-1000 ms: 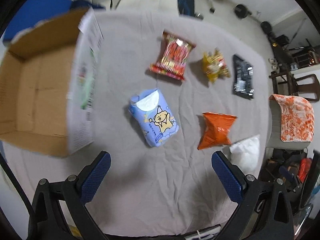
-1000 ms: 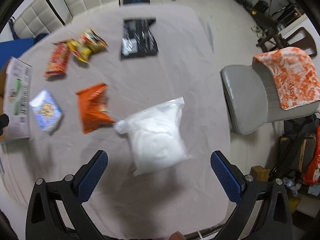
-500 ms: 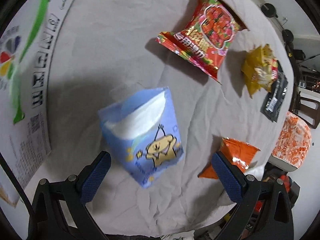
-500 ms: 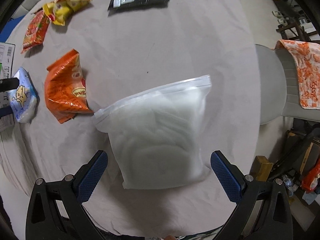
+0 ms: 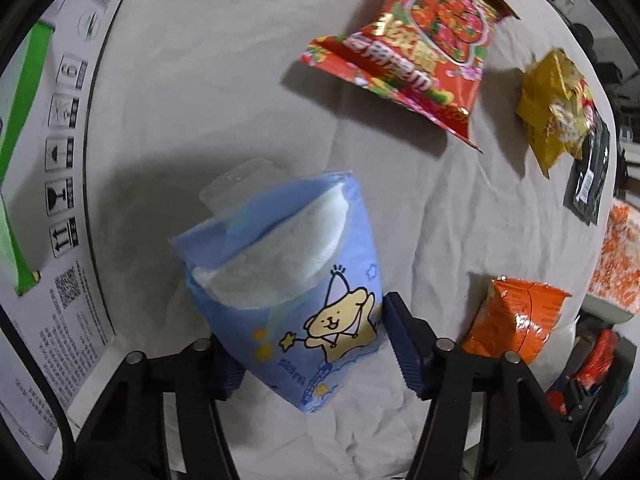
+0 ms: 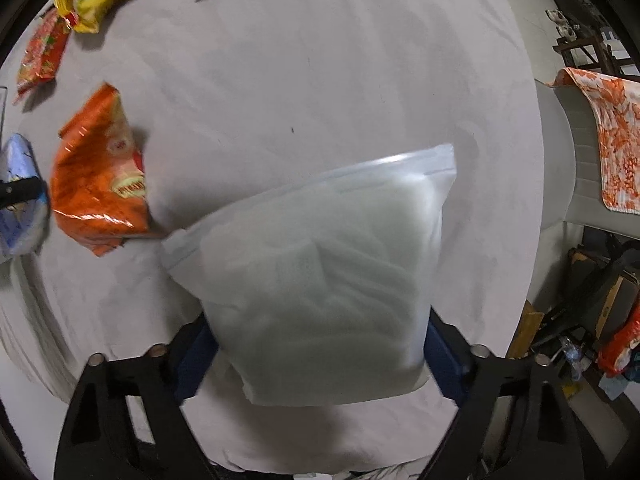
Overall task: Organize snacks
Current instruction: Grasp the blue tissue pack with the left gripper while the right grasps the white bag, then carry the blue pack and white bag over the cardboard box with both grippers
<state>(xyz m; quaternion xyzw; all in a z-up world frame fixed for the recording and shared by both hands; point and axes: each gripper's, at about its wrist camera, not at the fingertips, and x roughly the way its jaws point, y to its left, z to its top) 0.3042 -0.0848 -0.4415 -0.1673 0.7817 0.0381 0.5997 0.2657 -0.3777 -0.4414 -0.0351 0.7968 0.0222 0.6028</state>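
A light blue packet [image 5: 296, 280] with a cartoon bear sits between the blue pads of my left gripper [image 5: 312, 356], which is shut on its lower end. A frosted white zip bag [image 6: 328, 280] fills the right wrist view, and my right gripper [image 6: 320, 356] is shut on its lower part. An orange snack bag [image 6: 96, 184] lies just left of the white bag, also seen as the orange bag [image 5: 516, 324] to the right of the blue packet. A red snack bag [image 5: 416, 40], a yellow snack bag [image 5: 556, 108] and a black pouch [image 5: 592, 176] lie farther off.
A cardboard box flap [image 5: 52, 160] with printed symbols stands close on the left of the blue packet. Everything rests on a grey cloth-covered table [image 6: 320, 80]. A grey chair [image 6: 560, 152] with an orange patterned cloth [image 6: 612, 140] stands past the table's right edge.
Both grippers came down close to the table and went from wide open to shut, the left on the blue packet and the right on the white zip bag.
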